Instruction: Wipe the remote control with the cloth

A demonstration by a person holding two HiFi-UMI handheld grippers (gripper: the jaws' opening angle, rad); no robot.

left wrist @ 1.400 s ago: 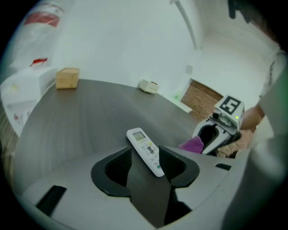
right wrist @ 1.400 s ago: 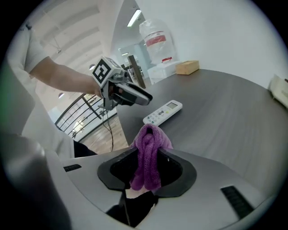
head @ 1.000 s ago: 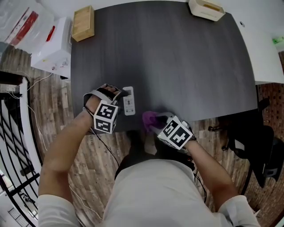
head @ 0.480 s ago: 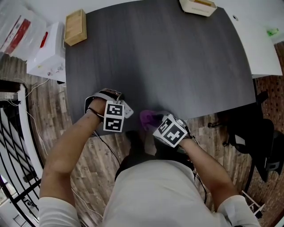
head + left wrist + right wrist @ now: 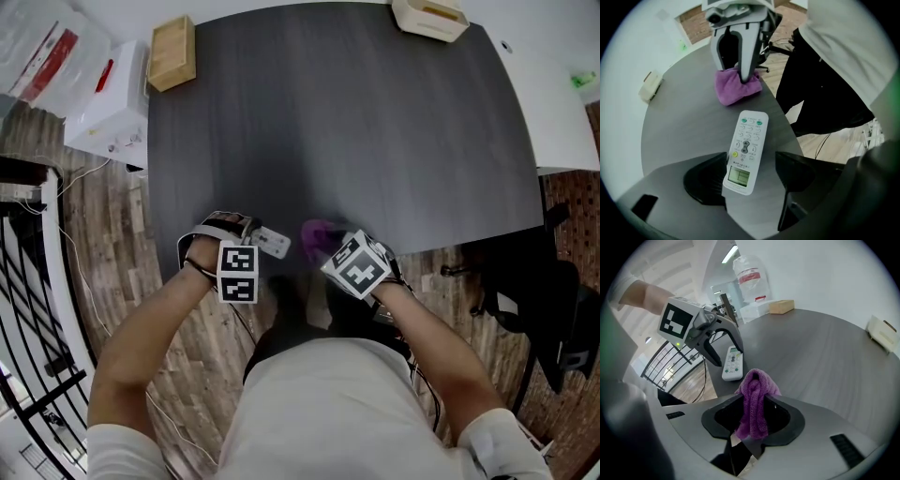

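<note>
From the head view, the left tool (image 5: 246, 244) points straight down at the near edge of the dark worktop (image 5: 356, 122), with the white remote control (image 5: 272, 243) lying flat under its tip. The right tool (image 5: 333, 247) sits just beside it, holding a purple cloth (image 5: 317, 232) at its front. The cloth is near the far end of the remote. It is unclear from here whether the two touch.

In the left gripper view, the left tool (image 5: 757, 174) has its jaws wide apart, though they have just been closing a little. The display end of the remote control (image 5: 745, 150) lies between them, its edge against one pad (image 5: 710, 180) and a clear gap to the other. Ahead of the tool, past the remote's button end, the cloth (image 5: 733, 89) rests on the worktop, pinched by the right tool (image 5: 742, 77).

In the right gripper view, the right tool (image 5: 752, 416) is clamped on the cloth (image 5: 754, 399), which is bunched upright between its jaws. Just ahead lies the remote (image 5: 732, 364), with the left tool (image 5: 727, 355) standing over it.
</note>
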